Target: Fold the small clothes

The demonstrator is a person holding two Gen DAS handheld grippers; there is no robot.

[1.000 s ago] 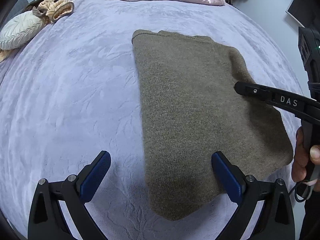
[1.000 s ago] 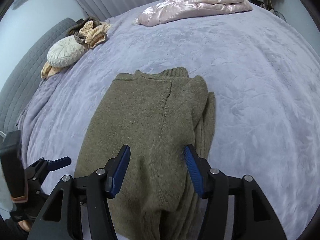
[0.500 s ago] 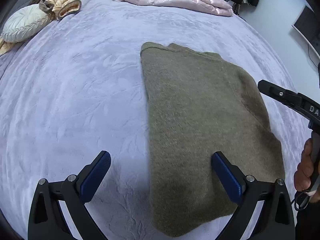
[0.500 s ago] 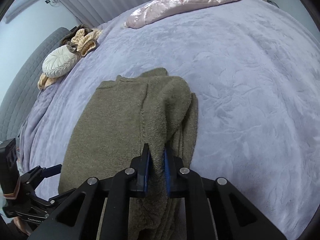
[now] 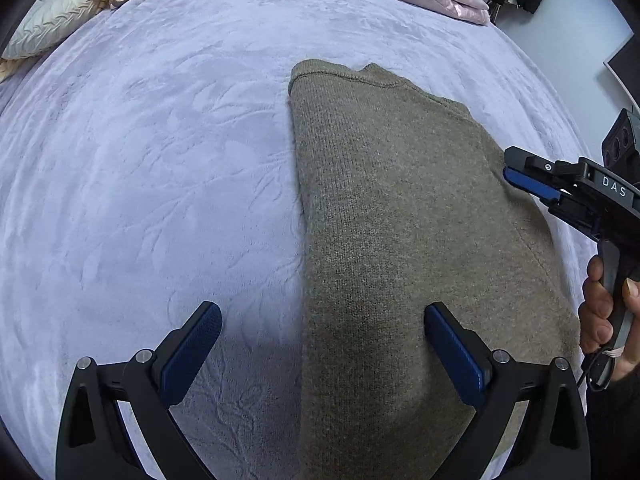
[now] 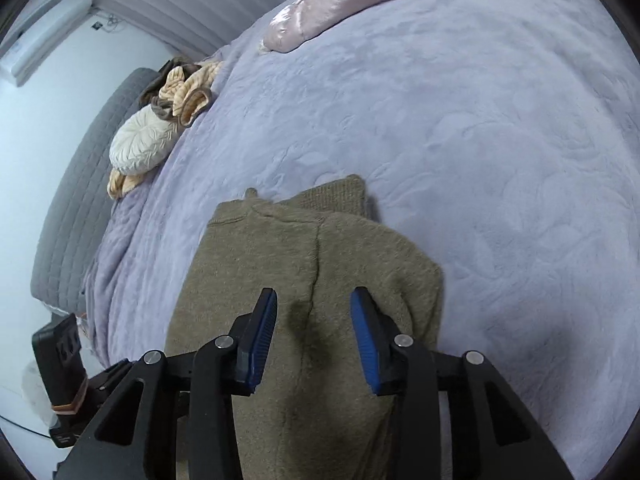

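Right wrist view: the right hand-held gripper [image 6: 314, 340] is hovering half-open and empty over the olive knitted sweater [image 6: 304, 280]; the left hand-held gripper [image 5: 322, 354] is gaping wide, empty. The folded-over sleeve, seemingly loose, may slide open if snagged.

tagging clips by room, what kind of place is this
Most likely a bedroom: a wide bed under a lavender plush blanket, a grey quilted headboard, and a cream round pillow beside it.

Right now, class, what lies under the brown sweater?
The sweater lies on the lilac bedspread, which shows all around it. In the right wrist view a ribbed edge peeks from beneath the top layer; anything else underneath is covered.
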